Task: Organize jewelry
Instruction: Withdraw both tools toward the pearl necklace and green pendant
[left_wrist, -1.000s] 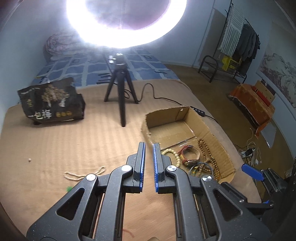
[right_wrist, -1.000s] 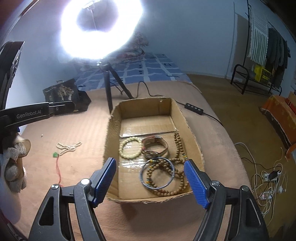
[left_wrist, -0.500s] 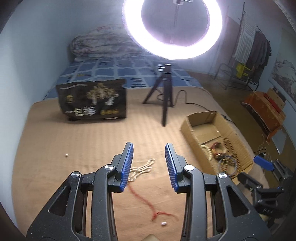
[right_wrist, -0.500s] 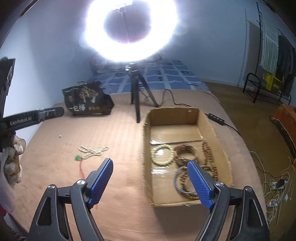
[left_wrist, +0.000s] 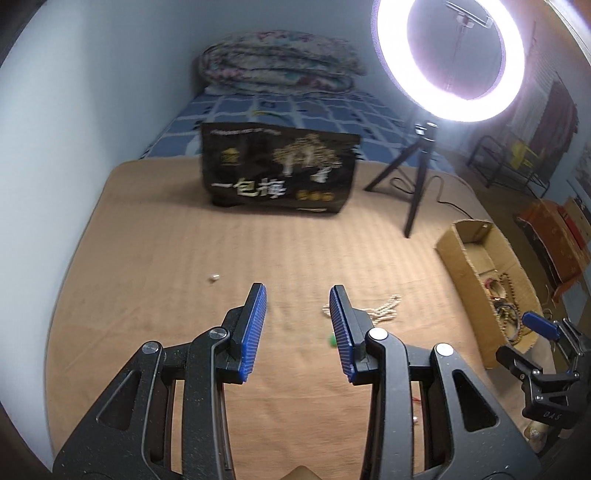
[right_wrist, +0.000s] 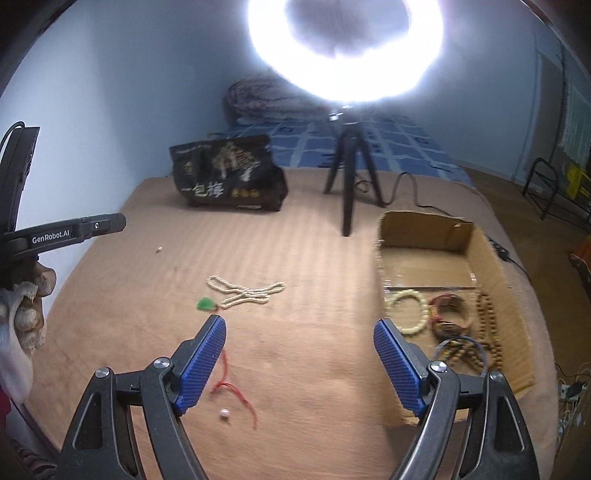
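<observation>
Cardboard box (right_wrist: 487, 258) by bed's right edge, already holding bracelets (right_wrist: 410, 314). Pale bead necklace (right_wrist: 245, 291) loose mid-bed, outside, likely next. Left tongs (left_wrist: 297, 328) apart, empty, near it; right tongs (right_wrist: 299, 365) wide, empty.

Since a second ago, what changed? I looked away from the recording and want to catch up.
The left tool opened from nearly shut and swung left across the bed, away from the cardboard box, toward the pale bead necklace; nothing is between its pads. The right tool also swung left off the box and opened slightly. Nothing was picked up; the necklace, the red cord and the boxed bracelets stayed put.
</observation>
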